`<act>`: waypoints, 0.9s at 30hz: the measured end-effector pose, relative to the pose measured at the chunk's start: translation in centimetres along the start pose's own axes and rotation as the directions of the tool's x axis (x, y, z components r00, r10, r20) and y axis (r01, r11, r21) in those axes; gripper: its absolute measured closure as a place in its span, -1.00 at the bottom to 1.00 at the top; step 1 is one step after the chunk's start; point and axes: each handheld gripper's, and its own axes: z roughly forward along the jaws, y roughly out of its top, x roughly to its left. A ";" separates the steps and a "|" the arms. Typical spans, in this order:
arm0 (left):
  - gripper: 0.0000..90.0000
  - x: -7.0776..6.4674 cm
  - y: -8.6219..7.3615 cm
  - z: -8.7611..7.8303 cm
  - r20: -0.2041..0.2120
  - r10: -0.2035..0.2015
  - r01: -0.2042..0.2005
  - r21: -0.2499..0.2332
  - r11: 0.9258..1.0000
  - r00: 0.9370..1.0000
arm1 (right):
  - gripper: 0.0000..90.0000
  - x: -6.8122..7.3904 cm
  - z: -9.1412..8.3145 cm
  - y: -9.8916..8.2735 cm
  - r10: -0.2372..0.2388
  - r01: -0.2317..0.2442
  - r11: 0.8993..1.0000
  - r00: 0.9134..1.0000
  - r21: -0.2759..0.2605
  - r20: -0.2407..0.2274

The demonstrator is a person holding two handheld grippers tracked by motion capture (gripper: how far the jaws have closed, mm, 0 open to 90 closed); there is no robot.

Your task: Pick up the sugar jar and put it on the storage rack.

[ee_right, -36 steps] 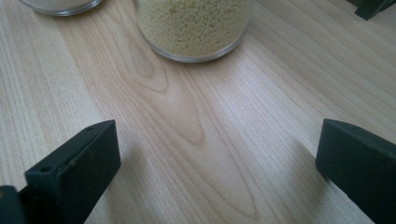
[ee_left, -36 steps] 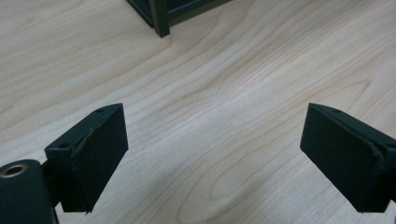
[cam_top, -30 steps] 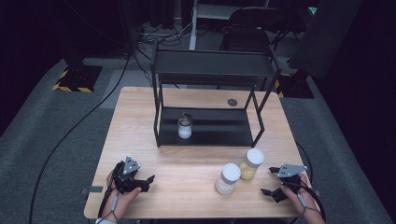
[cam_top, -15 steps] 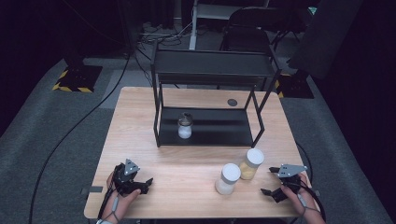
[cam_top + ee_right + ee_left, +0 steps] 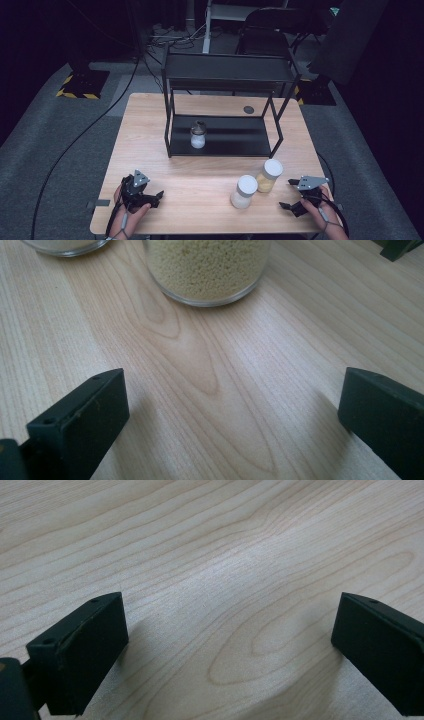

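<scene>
Two white-lidded jars stand on the wooden table (image 5: 150,130): one of yellow grains (image 5: 269,176) and one of white powder (image 5: 243,191). A third small jar (image 5: 198,135) with a dark lid sits on the lower level of the black shelf rack (image 5: 225,75). My right gripper (image 5: 286,194) rests open at the front right, just right of the two jars. In the right gripper view its jaws (image 5: 232,410) are wide apart, with the yellow-grain jar (image 5: 207,270) straight ahead. My left gripper (image 5: 156,199) lies open at the front left, its jaws (image 5: 225,640) over bare wood.
The rack takes up the middle and back of the table. A small dark disc (image 5: 248,109) lies behind it. Cables (image 5: 100,125) run over the grey floor at the left, and a chair (image 5: 270,35) stands beyond the table.
</scene>
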 end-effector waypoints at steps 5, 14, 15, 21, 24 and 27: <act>-0.96 0.0 0.0 0.0 0.000 0.000 0.000 0.000 1.000 1.000 | -1.00 0.0 0.0 0.0 0.000 0.000 1.000 1.000 0.001 -0.001; -0.96 0.0 0.0 0.0 0.000 0.000 0.000 0.000 1.000 1.000 | -1.00 0.0 0.0 0.0 0.002 -0.002 1.000 1.000 0.001 0.000; -0.96 0.0 0.0 0.0 0.000 0.000 0.000 0.000 1.000 1.000 | -1.00 0.0 0.0 0.0 0.002 -0.002 1.000 1.000 0.001 0.000; -0.96 0.0 0.0 0.0 0.001 0.000 0.000 -0.001 1.000 1.000 | -0.95 -0.2 -0.1 -0.1 0.019 -0.019 1.000 1.000 -0.012 -0.015; -0.96 0.0 0.0 0.0 0.000 0.000 0.000 0.000 1.000 1.000 | -0.93 -0.3 -0.3 0.0 0.026 -0.026 1.000 0.999 -0.010 -0.022; -0.96 0.0 0.0 0.0 0.000 0.000 0.000 -0.001 1.000 1.000 | -0.94 -0.1 -0.9 0.2 0.018 -0.019 0.999 1.000 -0.026 -0.017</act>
